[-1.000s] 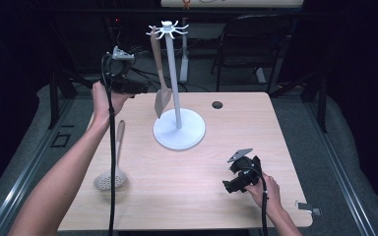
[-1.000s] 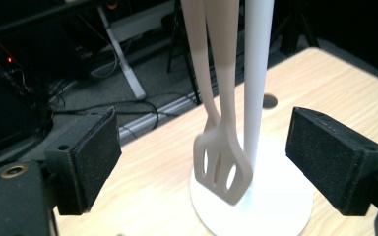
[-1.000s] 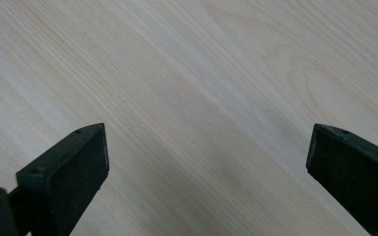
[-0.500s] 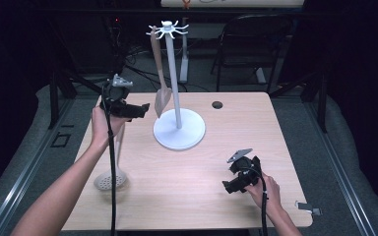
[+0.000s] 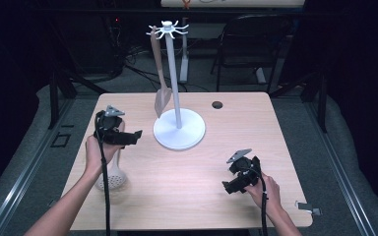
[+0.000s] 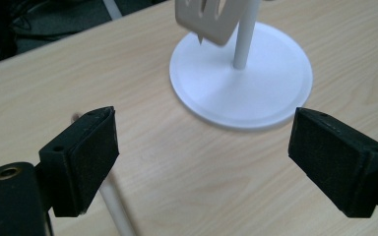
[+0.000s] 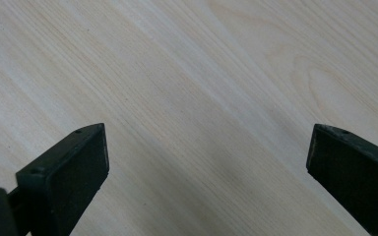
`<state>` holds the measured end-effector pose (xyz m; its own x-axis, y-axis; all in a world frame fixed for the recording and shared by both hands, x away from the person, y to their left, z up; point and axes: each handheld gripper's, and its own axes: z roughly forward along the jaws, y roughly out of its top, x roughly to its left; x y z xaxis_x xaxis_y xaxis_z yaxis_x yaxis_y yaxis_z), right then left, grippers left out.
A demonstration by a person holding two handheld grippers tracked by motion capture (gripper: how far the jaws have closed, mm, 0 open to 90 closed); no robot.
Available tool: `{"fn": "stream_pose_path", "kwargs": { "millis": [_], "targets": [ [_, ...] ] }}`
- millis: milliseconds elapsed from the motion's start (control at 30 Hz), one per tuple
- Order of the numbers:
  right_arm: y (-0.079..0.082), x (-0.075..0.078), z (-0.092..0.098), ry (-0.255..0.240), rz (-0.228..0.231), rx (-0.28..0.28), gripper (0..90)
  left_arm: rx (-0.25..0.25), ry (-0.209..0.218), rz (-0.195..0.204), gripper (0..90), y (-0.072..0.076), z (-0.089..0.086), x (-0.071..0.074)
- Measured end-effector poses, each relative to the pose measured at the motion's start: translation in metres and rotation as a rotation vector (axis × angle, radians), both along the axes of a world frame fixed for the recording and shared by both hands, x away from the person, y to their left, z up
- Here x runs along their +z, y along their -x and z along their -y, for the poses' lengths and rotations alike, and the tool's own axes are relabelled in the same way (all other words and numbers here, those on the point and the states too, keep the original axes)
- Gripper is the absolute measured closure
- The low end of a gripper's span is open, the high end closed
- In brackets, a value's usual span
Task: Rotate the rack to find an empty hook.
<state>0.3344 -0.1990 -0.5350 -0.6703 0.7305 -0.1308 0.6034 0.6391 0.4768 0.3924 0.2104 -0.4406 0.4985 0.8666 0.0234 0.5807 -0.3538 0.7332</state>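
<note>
- Since a second ago the left gripper point(image 5: 137, 133) has come down from beside the hanging spatula point(image 5: 160, 73) to just above the tabletop point(image 5: 197, 196), over the handle of the skimmer point(image 5: 112, 178); the right gripper point(image 5: 228, 186) has kept its place.
- Left fingers point(image 6: 81, 160) stand wide apart with nothing between them. In the left gripper view the skimmer's white handle point(image 6: 115, 209) runs out under the left-hand finger, off to one side of the gap.
- Right fingers point(image 7: 66, 179) are likewise wide open and empty, hovering over bare wood near the front right of the tabletop.
- The skimmer lies flat near the left edge, its perforated bowl toward the person and its handle pointing away toward the stand point(image 5: 179, 129). The spatula already hangs from a hook at the stand's top point(image 5: 168, 30).
- The step in hand looks like picking up the skimmer to hang it next.
- To do it well, shift the left gripper sideways until the handle sits midway between the fingers, and turn it square across the handle.
- Lower until the fingers nearly brush the wood, then close on the handle partway up, leaving the far end free for the hook.
- Keep clear of the stand's round base point(image 6: 241, 81) while lifting, so the stand isn't nudged and the spatula isn't set swinging.
</note>
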Motion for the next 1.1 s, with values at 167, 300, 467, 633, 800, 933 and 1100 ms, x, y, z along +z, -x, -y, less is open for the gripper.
{"fn": "stream_pose_path", "kwargs": {
  "millis": [167, 300, 467, 633, 800, 933, 1100],
  "targets": [
    [0.001, 0.000, -0.002, -0.003, 0.001, 0.003, 2.2, 0.014, 0.022, -0.047, 11.7, 0.009, -0.008, -0.019],
    [0.001, 0.000, -0.002, -0.005, 0.002, 0.004, 2.2, 0.024, 0.033, -0.071, 11.7, 0.017, -0.014, -0.036],
    [0.001, 0.000, -0.002, -0.002, -0.003, 0.005, 2.2, 0.037, 0.059, -0.110, 11.7, 0.027, -0.019, -0.053],
    [0.002, 0.000, -0.003, -0.015, 0.008, 0.005, 2.2, 0.046, 0.074, -0.133, 11.6, 0.034, -0.022, -0.064],
    [0.001, -0.001, -0.003, -0.015, 0.011, 0.006, 2.2, 0.061, 0.076, -0.130, 11.3, 0.037, -0.025, -0.066],
    [0.001, 0.000, -0.003, 0.002, 0.012, 0.011, 2.2, 0.063, 0.046, -0.131, 10.5, 0.041, -0.027, -0.069],
    [0.001, 0.000, -0.004, 0.005, 0.020, 0.015, 2.2, 0.084, 0.028, -0.118, 9.1, 0.043, -0.031, -0.069]
  ]
}}
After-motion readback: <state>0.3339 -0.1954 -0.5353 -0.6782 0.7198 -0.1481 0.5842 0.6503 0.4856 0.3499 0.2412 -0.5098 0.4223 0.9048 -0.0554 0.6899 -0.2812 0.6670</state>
